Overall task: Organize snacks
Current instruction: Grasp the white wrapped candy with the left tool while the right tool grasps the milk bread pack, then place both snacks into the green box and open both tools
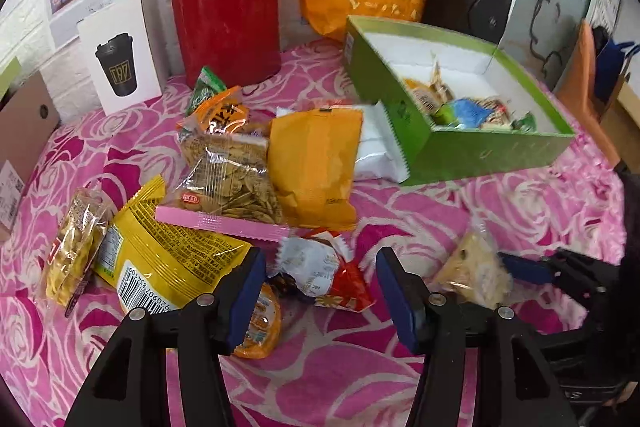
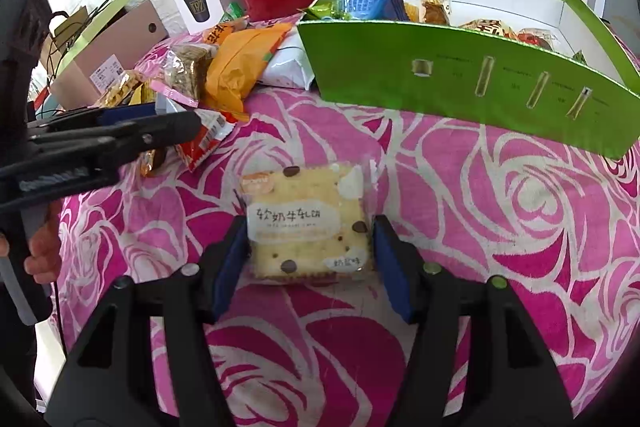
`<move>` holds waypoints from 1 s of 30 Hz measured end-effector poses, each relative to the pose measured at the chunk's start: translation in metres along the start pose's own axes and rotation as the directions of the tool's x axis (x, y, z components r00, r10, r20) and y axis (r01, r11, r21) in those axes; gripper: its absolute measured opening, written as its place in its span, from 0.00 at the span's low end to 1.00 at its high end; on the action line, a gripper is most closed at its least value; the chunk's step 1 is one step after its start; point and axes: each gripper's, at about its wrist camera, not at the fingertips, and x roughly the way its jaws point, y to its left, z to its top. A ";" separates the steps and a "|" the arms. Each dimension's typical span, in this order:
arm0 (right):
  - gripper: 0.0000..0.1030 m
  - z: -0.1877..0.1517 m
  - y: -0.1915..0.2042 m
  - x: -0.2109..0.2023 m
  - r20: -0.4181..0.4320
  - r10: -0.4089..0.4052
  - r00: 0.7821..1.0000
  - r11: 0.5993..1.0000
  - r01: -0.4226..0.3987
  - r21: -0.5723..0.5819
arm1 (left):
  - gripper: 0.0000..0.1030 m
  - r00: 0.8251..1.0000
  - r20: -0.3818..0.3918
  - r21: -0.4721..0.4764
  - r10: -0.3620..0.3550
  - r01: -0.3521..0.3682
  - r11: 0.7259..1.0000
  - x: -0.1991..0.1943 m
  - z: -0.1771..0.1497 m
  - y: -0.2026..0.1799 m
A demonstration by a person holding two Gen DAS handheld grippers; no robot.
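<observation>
Here, the cracker packet [image 2: 308,227] is bracketed by the right gripper [image 2: 308,255] on the pink rose cloth [image 2: 520,227], its pads at the packet's 2 sides; firm contact cannot be told. The left gripper [image 1: 320,291] is held parted around a red-and-white wrapped snack [image 1: 320,275], untouched. The green box [image 2: 440,83] is seen behind.

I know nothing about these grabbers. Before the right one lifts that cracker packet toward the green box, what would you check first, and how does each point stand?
1. Cracker packet sits between the right gripper pads: ok.
2. Pads pressing firmly: cannot tell.
3. Green box open, with room on its white floor: ok.
4. Tablecloth between packet and box bare: ok.
5. Left gripper off to the side, over the red-and-white wrapper: ok.
</observation>
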 end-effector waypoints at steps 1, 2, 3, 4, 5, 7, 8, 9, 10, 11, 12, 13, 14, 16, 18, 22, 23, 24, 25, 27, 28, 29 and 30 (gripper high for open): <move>0.61 0.000 0.000 0.000 0.000 0.001 1.000 1.000 -0.001 0.001 | 0.57 1.000 -0.018 0.001 -0.001 0.001 1.000 0.005 -0.001 0.000; 0.61 0.000 0.000 0.000 0.001 0.002 1.000 1.000 -0.002 0.003 | 0.56 0.999 -0.044 -0.009 -0.012 0.012 1.000 0.011 -0.003 0.001; 0.61 0.000 0.000 -0.001 0.001 0.004 1.000 1.000 -0.004 0.003 | 0.48 0.998 -0.058 -0.022 -0.026 0.025 0.999 0.015 -0.004 0.003; 0.61 -0.001 -0.001 -0.001 0.003 0.004 1.000 1.000 -0.004 0.004 | 0.41 0.997 -0.060 -0.042 -0.040 0.038 0.998 0.016 -0.004 0.005; 0.60 -0.002 -0.001 -0.002 0.004 0.005 1.000 1.000 -0.005 0.006 | 0.40 0.997 -0.051 -0.067 -0.055 0.051 0.996 0.014 -0.005 0.007; 0.60 -0.002 -0.002 -0.007 0.010 0.017 1.000 1.000 -0.018 0.019 | 0.37 0.996 -0.039 -0.094 -0.079 0.075 0.993 0.006 -0.005 0.009; 0.60 -0.002 -0.004 -0.010 0.016 0.025 1.000 0.999 -0.026 0.026 | 0.37 0.996 -0.019 -0.091 -0.081 0.079 0.993 -0.002 -0.004 0.009; 0.60 -0.001 -0.005 -0.014 0.027 0.031 0.999 0.999 -0.032 0.035 | 0.37 0.997 -0.002 -0.087 -0.081 0.081 0.993 -0.009 -0.004 0.008; 0.60 0.001 -0.008 -0.020 0.042 0.040 0.998 0.998 -0.041 0.044 | 0.37 0.996 0.021 -0.084 -0.087 0.088 0.993 -0.019 -0.003 0.007; 0.60 0.003 -0.009 -0.027 0.056 0.048 0.997 0.997 -0.051 0.052 | 0.37 0.994 0.037 -0.082 -0.098 0.101 0.992 -0.026 0.000 0.007; 0.60 0.007 -0.012 -0.036 0.077 0.061 0.995 0.996 -0.066 0.062 | 0.37 0.992 0.059 -0.077 -0.114 0.118 0.990 -0.036 0.003 0.005; 0.60 0.010 -0.014 -0.042 0.093 0.067 0.993 0.995 -0.074 0.067 | 0.37 0.989 0.082 -0.068 -0.122 0.127 0.990 -0.047 0.006 0.002; 0.60 0.013 -0.016 -0.050 0.114 0.070 0.991 0.994 -0.079 0.070 | 0.37 0.987 0.105 -0.054 -0.122 0.128 0.990 -0.057 0.010 -0.002; 0.60 0.021 -0.020 -0.069 0.167 0.062 0.984 0.995 -0.075 0.071 | 0.37 0.981 0.148 -0.022 -0.129 0.134 0.991 -0.071 0.020 -0.011; 0.60 0.029 -0.029 -0.086 0.219 0.035 0.975 0.995 -0.054 0.081 | 0.37 0.974 0.179 0.004 -0.137 0.138 0.990 -0.081 0.031 -0.021; 0.60 0.046 -0.054 -0.106 0.278 -0.043 0.960 0.993 0.011 0.116 | 0.37 0.964 0.202 0.046 -0.173 0.167 0.985 -0.081 0.058 -0.042; 0.60 0.050 -0.060 -0.109 0.285 -0.066 0.956 0.992 0.031 0.125 | 0.37 0.964 0.202 0.057 -0.175 0.167 0.984 -0.079 0.065 -0.049; 0.60 0.055 -0.070 -0.112 0.296 -0.089 0.951 0.989 0.049 0.138 | 0.37 0.963 0.203 0.064 -0.176 0.167 0.984 -0.076 0.071 -0.053; 0.60 0.059 -0.077 -0.114 0.300 -0.102 0.948 0.987 0.059 0.148 | 0.37 0.963 0.202 0.070 -0.181 0.170 0.983 -0.073 0.078 -0.059; 0.60 0.066 -0.093 -0.113 0.299 -0.137 0.944 0.981 0.088 0.171 | 0.37 0.961 0.192 0.073 -0.199 0.188 0.979 -0.064 0.091 -0.069; 0.60 0.068 -0.101 -0.110 0.297 -0.160 0.941 0.978 0.110 0.179 | 0.37 0.961 0.187 0.074 -0.206 0.196 0.978 -0.059 0.097 -0.073; 0.60 0.069 -0.106 -0.108 0.293 -0.178 0.939 0.975 0.127 0.185 | 0.37 0.961 0.180 0.076 -0.211 0.201 0.977 -0.053 0.102 -0.077; 0.60 0.072 -0.115 -0.104 0.283 -0.196 0.939 0.970 0.144 0.195 | 0.37 0.962 0.170 0.078 -0.213 0.202 0.976 -0.046 0.108 -0.082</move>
